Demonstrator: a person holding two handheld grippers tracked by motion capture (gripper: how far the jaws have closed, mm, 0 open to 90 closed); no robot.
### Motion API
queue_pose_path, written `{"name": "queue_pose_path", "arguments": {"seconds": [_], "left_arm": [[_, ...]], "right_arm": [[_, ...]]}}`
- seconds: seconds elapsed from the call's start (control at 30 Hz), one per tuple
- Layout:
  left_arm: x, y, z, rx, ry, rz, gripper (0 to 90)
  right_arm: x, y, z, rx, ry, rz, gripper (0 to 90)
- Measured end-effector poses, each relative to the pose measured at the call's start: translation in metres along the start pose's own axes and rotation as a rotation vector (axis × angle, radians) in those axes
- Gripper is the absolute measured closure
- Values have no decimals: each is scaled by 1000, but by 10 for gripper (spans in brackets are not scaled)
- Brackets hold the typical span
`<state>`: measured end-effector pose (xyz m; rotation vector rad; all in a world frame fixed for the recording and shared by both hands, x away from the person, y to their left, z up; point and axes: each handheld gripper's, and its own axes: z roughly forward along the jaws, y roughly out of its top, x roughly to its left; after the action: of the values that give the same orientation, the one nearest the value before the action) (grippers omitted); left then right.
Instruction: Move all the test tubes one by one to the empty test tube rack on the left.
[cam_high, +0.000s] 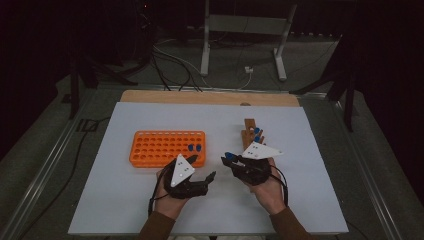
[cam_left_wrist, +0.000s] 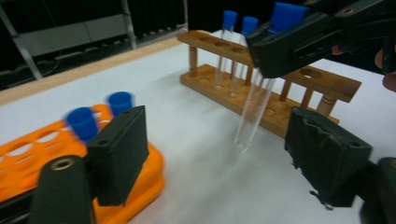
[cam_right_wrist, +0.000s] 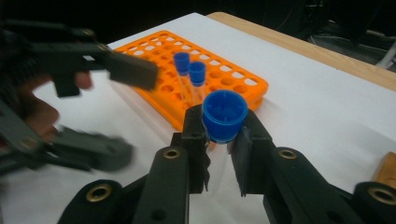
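Gripping a blue-capped test tube (cam_left_wrist: 254, 109) just under its cap, the right gripper (cam_right_wrist: 223, 135) holds it off the white table (cam_high: 300, 200), between both racks. Left gripper (cam_left_wrist: 210, 154) hangs beside it, jaws spread wide, empty. Farther out: orange rack (cam_high: 155, 150) left, wooden rack (cam_left_wrist: 322, 81) right.

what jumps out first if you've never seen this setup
The bright orange tube rack at the table's left-centre, with two blue-capped tubes standing in it. Next, the right gripper, jaws shut on a clear blue-capped test tube held above the white table, with the wooden rack behind. The left gripper waits open.
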<state>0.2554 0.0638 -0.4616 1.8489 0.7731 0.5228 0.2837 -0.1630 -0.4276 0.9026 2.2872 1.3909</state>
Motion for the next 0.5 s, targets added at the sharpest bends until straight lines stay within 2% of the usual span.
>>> {"name": "queue_pose_path", "arguments": {"seconds": [0.2, 0.3, 0.5], "left_arm": [[-16, 1, 19, 30, -20, 39, 427], [-21, 1, 24, 34, -23, 55, 567], [-26, 2, 29, 23, -22, 51, 694]], "right_arm": [[4, 0, 4, 7, 16, -11, 763], [6, -1, 5, 9, 21, -11, 763], [5, -1, 4, 8, 34, -3, 763]]}}
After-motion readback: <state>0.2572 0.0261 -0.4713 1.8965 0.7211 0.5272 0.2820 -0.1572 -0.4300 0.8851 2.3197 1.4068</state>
